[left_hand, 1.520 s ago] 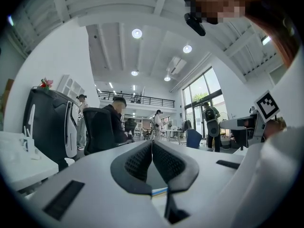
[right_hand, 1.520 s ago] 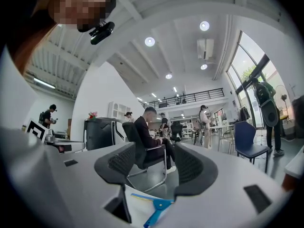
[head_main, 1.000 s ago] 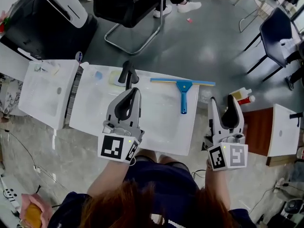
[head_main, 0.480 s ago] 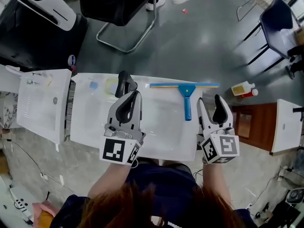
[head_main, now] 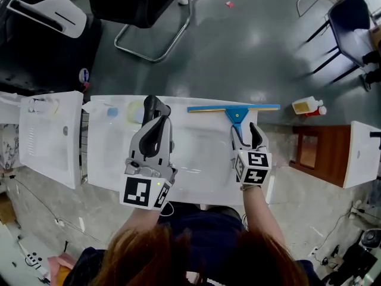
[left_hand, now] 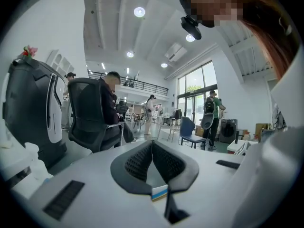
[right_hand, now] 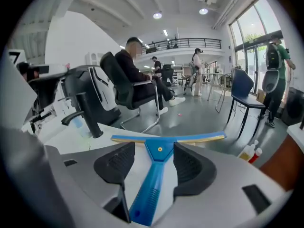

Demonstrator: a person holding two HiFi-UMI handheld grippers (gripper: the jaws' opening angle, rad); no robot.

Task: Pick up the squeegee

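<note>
Squeegee (head_main: 236,111) (blue plastic, yellow-edged blade) is laid on the white sink top (head_main: 202,174), its handle straddled by the spread right gripper (head_main: 245,133). The left gripper (head_main: 158,120) is clenched on nothing. If the handle is clamped near its end, the blade may droop or twist.

- R tongs (head_main: 245,130): jaws apart, squeegee (head_main: 237,113) handle between them, small gap each side, nothing else in there.
- Faucet (head_main: 150,105) stands just ahead of L tongs (head_main: 159,121); blocks the straight fwd path.
- Table (head_main: 202,171) bare btw the two tongs: room to pass.
- Bottles (head_main: 309,107) beyond table's R end, near blade tip.
</note>
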